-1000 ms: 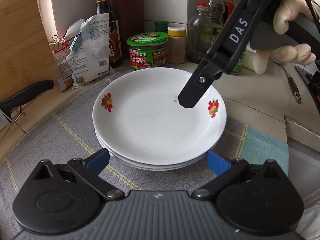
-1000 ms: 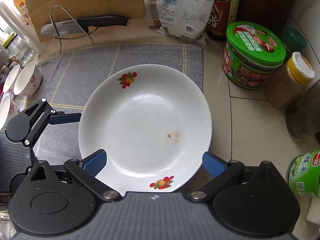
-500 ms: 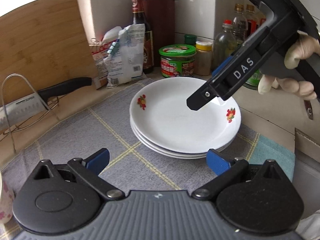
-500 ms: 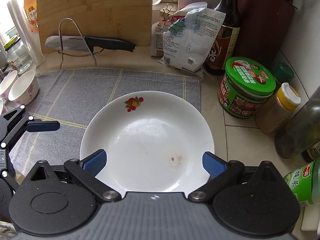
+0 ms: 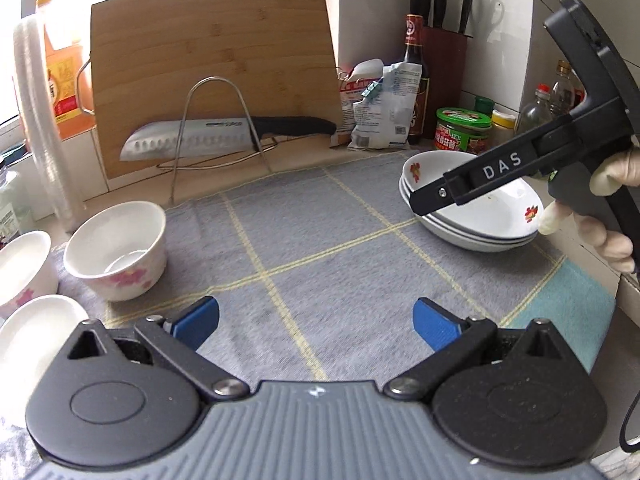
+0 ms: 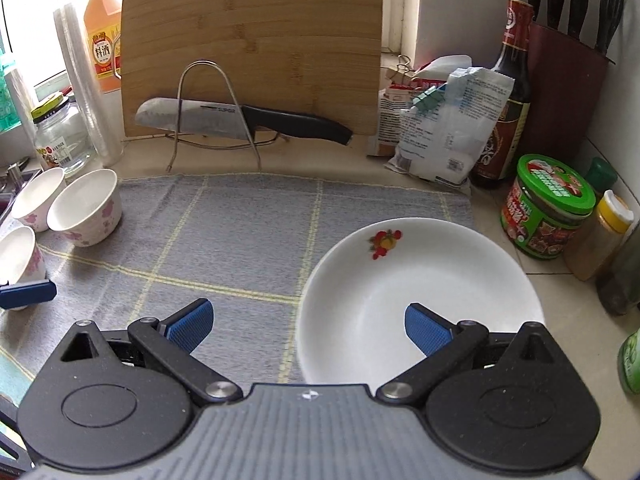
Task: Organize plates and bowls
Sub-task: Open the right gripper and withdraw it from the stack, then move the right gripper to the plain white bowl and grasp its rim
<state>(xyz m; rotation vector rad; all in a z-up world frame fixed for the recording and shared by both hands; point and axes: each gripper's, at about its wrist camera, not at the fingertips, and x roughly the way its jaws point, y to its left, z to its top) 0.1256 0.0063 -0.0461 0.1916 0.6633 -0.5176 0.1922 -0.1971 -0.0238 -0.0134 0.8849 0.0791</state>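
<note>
A stack of white plates (image 5: 488, 216) with fruit prints sits on the grey mat (image 5: 312, 232) at the right; it also shows in the right wrist view (image 6: 416, 296). White bowls with pink flowers (image 5: 116, 248) stand at the mat's left edge, also seen in the right wrist view (image 6: 86, 206). My left gripper (image 5: 316, 322) is open and empty above the mat's middle. My right gripper (image 6: 306, 326) is open and empty, its right finger over the top plate; its body (image 5: 500, 168) hovers above the stack.
A bamboo cutting board (image 5: 216, 80) and a knife on a wire rack (image 5: 224, 136) stand behind the mat. Sauce bottle (image 6: 508, 92), packets (image 6: 444, 124), green-lidded jar (image 6: 548, 208), spice jars and a knife block (image 6: 568, 80) crowd the back right. An orange bottle (image 6: 102, 48) and glass jar (image 6: 60, 140) stand back left.
Both grippers have pulled back and up from the plate stack. The left gripper swung left, bringing the bowls into view. The plates stay stacked on the mat.
</note>
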